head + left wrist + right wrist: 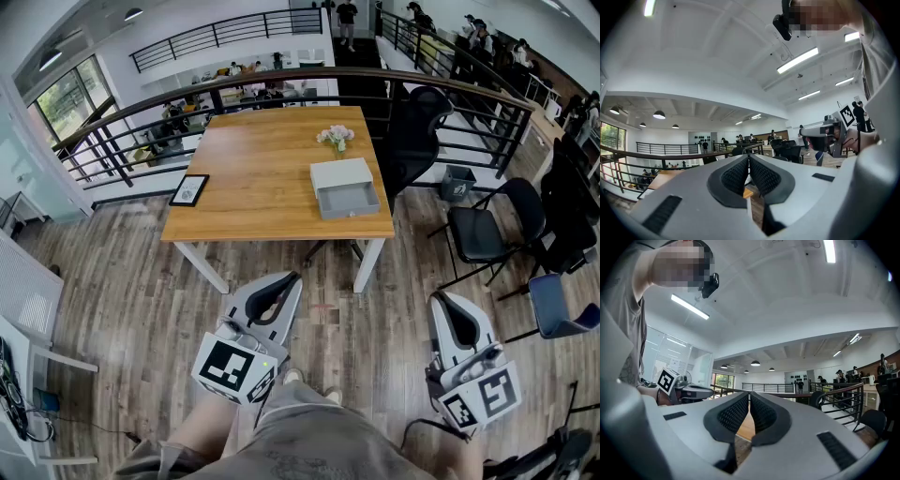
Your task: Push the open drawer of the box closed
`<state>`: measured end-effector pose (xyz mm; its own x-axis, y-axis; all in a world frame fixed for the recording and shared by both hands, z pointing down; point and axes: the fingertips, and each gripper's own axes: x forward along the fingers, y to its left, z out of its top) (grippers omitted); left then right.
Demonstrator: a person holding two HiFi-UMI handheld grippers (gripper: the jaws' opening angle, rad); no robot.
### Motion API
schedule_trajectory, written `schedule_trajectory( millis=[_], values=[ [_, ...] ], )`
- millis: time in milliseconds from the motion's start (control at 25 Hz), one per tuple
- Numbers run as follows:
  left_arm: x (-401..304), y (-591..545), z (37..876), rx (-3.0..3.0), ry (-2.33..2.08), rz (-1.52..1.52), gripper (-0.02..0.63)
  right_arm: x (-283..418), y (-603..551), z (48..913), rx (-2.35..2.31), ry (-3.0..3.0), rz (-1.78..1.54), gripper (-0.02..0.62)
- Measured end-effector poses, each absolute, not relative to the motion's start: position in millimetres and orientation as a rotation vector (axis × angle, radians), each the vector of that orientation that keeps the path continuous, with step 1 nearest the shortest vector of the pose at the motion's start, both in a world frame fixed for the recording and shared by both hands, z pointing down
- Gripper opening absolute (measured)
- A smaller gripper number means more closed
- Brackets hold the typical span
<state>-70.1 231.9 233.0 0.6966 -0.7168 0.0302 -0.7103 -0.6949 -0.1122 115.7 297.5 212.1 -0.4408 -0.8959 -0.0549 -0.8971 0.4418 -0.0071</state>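
The grey box [341, 172] sits on the right front part of the wooden table [253, 187], and its drawer [349, 201] is pulled out toward me. Both grippers hang low over the floor, well short of the table. My left gripper [289, 279] is shut with nothing between its pads, as the left gripper view also shows [749, 158]. My right gripper [442, 300] is likewise shut and empty [749, 394]. Both point toward the table. Neither gripper view shows the box.
A small vase of white flowers [336, 138] stands behind the box. A framed picture [188, 190] lies at the table's left edge. Black chairs [487, 230] stand to the right and a dark railing [281, 80] runs behind the table. Wooden floor lies between me and the table.
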Motion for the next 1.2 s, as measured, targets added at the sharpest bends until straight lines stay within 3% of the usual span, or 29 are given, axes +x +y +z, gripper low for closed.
schedule_trajectory(
  millis=[1040,1080,1160,1200],
  values=[
    [-71.2,220.5,242.5,-2.816,1.260,-0.171,0.026,127.6,272.5,221.1,-1.590,2.569,-0.079,0.042],
    [-71.3,219.1,243.2,-2.813,1.263,-0.169,0.026,128.0,268.3,221.7,-1.582,2.568,-0.081,0.055],
    [-72.4,214.0,246.1,-2.808,1.272,-0.166,0.026,126.6,256.8,226.3,-1.578,2.583,-0.090,0.195],
    [-73.8,210.2,248.5,-2.807,1.279,-0.168,0.026,124.3,250.4,230.4,-1.581,2.597,-0.095,0.201]
  ],
)
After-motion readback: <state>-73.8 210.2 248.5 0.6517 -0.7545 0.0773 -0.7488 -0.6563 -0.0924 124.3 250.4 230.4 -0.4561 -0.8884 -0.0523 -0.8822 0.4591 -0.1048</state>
